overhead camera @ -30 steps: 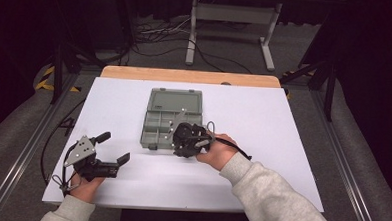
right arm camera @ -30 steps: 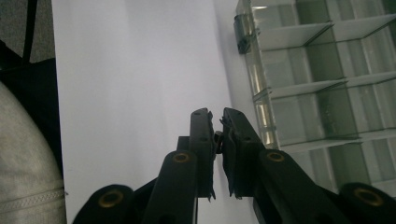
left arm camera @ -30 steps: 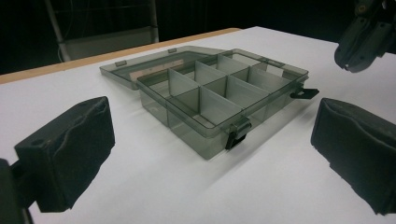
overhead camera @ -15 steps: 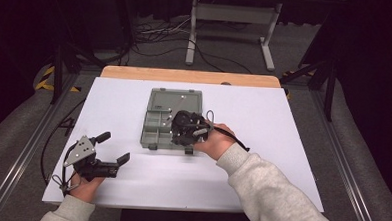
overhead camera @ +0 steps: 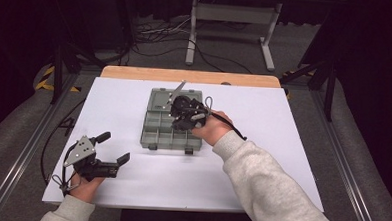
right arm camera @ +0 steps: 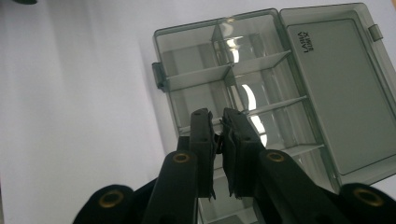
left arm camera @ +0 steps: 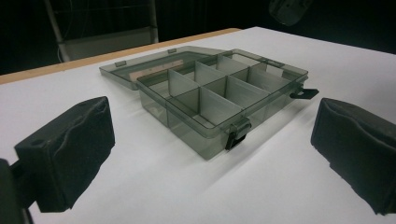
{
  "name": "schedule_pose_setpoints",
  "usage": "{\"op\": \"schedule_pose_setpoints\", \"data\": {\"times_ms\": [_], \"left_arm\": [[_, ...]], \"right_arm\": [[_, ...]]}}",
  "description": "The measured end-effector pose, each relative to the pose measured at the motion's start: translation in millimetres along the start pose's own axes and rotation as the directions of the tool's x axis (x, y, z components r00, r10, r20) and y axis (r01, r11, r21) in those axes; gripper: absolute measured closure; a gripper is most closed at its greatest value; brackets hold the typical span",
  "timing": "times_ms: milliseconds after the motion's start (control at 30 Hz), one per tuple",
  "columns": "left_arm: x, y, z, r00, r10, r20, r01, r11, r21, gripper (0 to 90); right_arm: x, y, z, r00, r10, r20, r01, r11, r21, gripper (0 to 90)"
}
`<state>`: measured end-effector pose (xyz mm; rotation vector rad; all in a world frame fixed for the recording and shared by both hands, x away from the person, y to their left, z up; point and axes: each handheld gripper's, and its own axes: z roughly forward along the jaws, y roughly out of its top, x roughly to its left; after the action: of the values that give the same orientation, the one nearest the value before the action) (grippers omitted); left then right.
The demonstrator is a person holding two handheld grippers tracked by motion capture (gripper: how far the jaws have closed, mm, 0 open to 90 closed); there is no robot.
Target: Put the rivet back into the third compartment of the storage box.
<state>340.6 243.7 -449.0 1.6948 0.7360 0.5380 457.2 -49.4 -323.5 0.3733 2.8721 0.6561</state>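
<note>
The compartment box (overhead camera: 172, 132) lies on the table (overhead camera: 282, 159) a little behind its middle, with its lid (overhead camera: 170, 98) folded flat on the far side and its latches (left arm camera: 237, 133) facing the person. The right gripper (overhead camera: 179, 121) hangs over the box's divided tray, above compartments near the lid's hinge. The left gripper (overhead camera: 113, 148) rests on the table near the front left corner, well apart from the box, its jaws pointing toward the box's front.
</note>
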Motion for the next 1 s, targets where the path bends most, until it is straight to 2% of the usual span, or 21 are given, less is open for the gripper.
{"op": "schedule_pose_setpoints", "data": {"times_ms": [333,533,633,1000], "left_arm": [[0.4,0.1,-0.3,1.0000,0.001,-0.002,-0.001,1.0000,-0.002,0.2],[0.8,0.2,-0.6,1.0000,0.003,0.000,-0.003,1.0000,-0.001,0.2],[0.8,0.1,-0.2,1.0000,0.005,-0.001,-0.005,1.0000,0.002,0.2],[0.7,0.0,-0.2,1.0000,0.004,0.002,-0.004,1.0000,0.004,0.2]], "right_arm": [[-19.2,6.7,5.7,0.9990,0.036,0.026,-0.036,0.999,0.018,82.6],[-32.9,8.4,7.6,0.9963,0.074,0.043,-0.075,0.997,0.015,82.7],[-37.7,8.1,8.9,0.9960,0.076,0.047,-0.077,0.997,0.010,82.6],[-62.9,0.4,26.7,0.9873,0.147,0.061,-0.148,0.989,0.017,82.6]]}}
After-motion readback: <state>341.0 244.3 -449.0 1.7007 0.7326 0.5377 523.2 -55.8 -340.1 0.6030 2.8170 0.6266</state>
